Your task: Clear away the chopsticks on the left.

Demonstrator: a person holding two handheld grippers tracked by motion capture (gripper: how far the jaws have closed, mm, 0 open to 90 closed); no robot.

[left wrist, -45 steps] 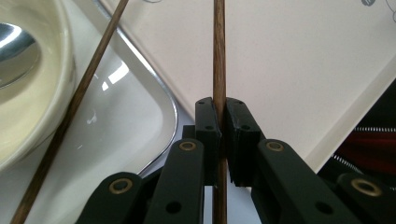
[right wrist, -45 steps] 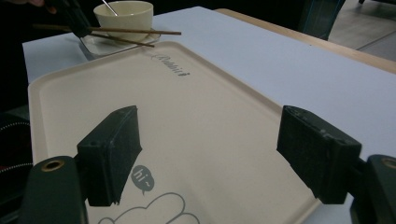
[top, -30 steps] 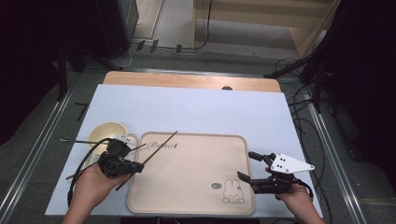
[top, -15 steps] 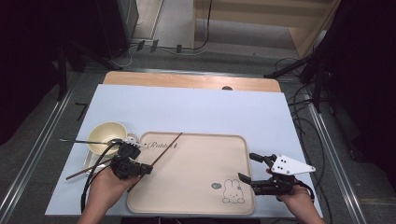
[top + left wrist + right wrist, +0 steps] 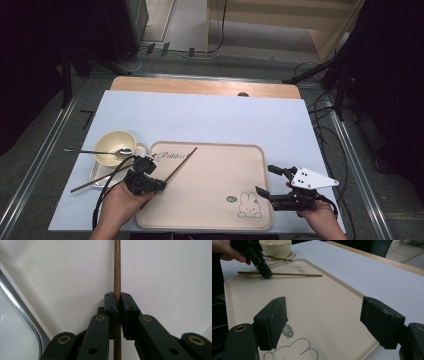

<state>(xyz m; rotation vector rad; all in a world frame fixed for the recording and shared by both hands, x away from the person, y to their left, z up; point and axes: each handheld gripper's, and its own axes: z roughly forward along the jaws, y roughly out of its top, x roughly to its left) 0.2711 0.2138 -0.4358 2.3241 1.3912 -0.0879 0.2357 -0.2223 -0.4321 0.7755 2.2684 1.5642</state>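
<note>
My left gripper (image 5: pixel 160 186) is shut on a brown wooden chopstick (image 5: pixel 181 162), which slants over the left part of the beige rabbit tray (image 5: pixel 220 200). In the left gripper view the pads pinch the chopstick (image 5: pixel 117 277) just above the tray surface (image 5: pixel 162 277). A second chopstick (image 5: pixel 100 179) lies across a small metal tray (image 5: pixel 95 172) under a cream bowl (image 5: pixel 112 145) with a spoon (image 5: pixel 95 151) in it. My right gripper (image 5: pixel 264 179) hangs open over the tray's near right corner, with nothing between its pads (image 5: pixel 272 320). From there I see the left gripper (image 5: pixel 263 267) gripping the chopstick (image 5: pixel 294 274).
The tray lies on a white sheet (image 5: pixel 225 120) over a wooden table (image 5: pixel 200 86). The metal tray's rim (image 5: pixel 20 312) lies close to my left gripper. Cables (image 5: pixel 325 130) run along the floor at the right. A rabbit print (image 5: pixel 248 205) marks the tray's near right.
The left hand has carried the chopstick to the right and lower, from beside the bowl to over the tray's left edge. The right gripper has stayed still and open.
</note>
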